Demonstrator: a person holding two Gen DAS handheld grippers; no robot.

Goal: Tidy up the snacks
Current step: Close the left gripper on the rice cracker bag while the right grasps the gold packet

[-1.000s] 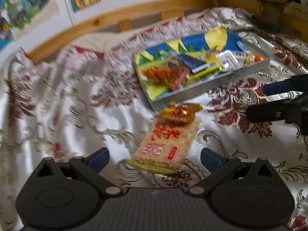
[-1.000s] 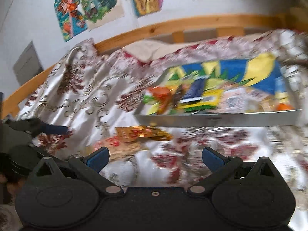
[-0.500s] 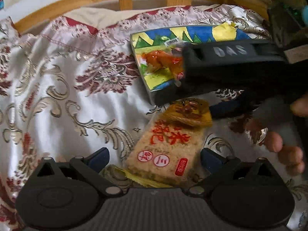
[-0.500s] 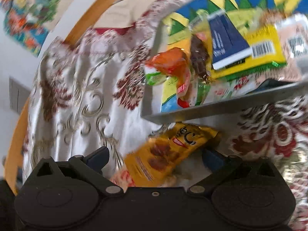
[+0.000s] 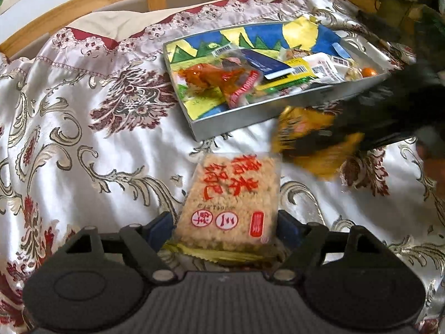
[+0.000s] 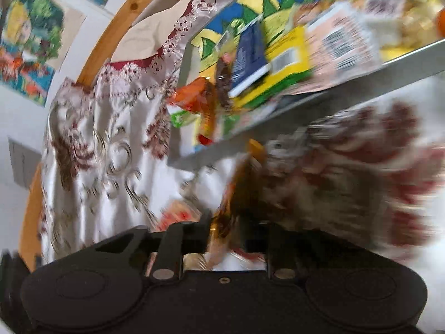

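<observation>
1. Two views: only the left wrist view shows the whole rice cracker pack (image 5: 230,203) on the bedspread (image 5: 83,144), near the tray (image 5: 236,117) front edge.
2. Left gripper (image 5: 226,229) spread wide, fingers flanking the pack.
3. Right gripper (image 6: 225,231) pinched on the yellow snack packet (image 6: 236,189) below the tray's front wall; view blurred.

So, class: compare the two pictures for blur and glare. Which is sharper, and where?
Left wrist view: mostly sharp, rice cracker pack readable, sheen on the bedspread; only the right gripper with its yellow packet smears. Right wrist view: motion-blurred throughout, tray streaked.
</observation>
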